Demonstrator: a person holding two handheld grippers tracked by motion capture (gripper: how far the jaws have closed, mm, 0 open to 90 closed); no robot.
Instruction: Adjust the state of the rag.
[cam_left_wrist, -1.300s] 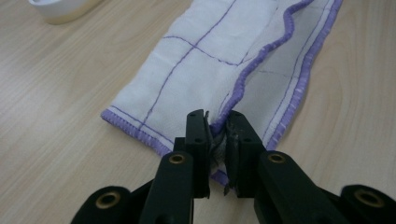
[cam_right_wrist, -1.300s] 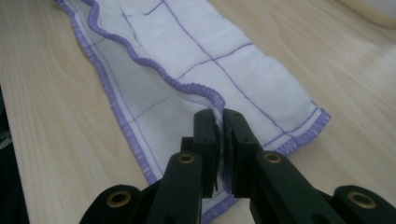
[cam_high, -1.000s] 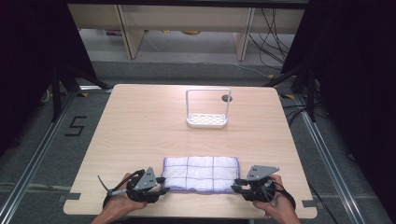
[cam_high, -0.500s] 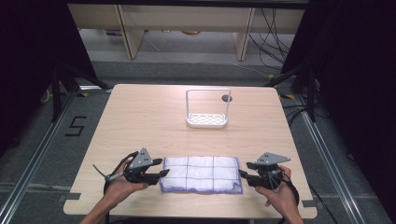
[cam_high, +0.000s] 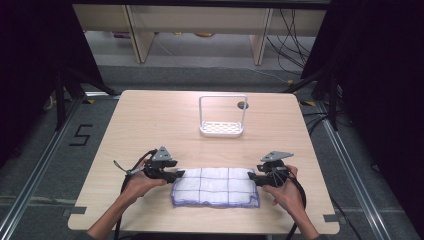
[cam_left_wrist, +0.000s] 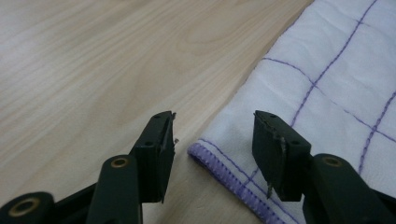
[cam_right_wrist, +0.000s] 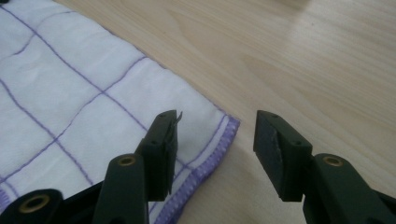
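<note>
— Both grippers sit farther from the person than a second ago, don't they?

— Yes. Earlier they were low at the near edge, pressed up to the cloth's ends. Now the left gripper (cam_high: 179, 173) and the right gripper (cam_high: 251, 176) have come up beside the cloth's far corners.

— And the cloth itself?

— The white cloth (cam_high: 216, 186) with purple grid lines lies flat near the front of the table (cam_high: 150, 120), about where it was, between the two grippers.

— How does it sit against the jaws?

— In the left gripper view the jaws stand apart, with the cloth's purple-stitched corner (cam_left_wrist: 198, 148) in the gap between them, one jaw over bare wood and the other over fabric. In the right gripper view it mirrors: the corner (cam_right_wrist: 231, 123) lies between spread jaws. Neither pair is clamped on anything.

— Hands?

— The left hand (cam_high: 137, 184) and right hand (cam_high: 285, 192) come in from the near edge, each wrapped around its gripper, jaws pointing inward toward each other.

— Anything else?

— A white rack (cam_high: 221, 129) stands well apart toward the far side.
</note>
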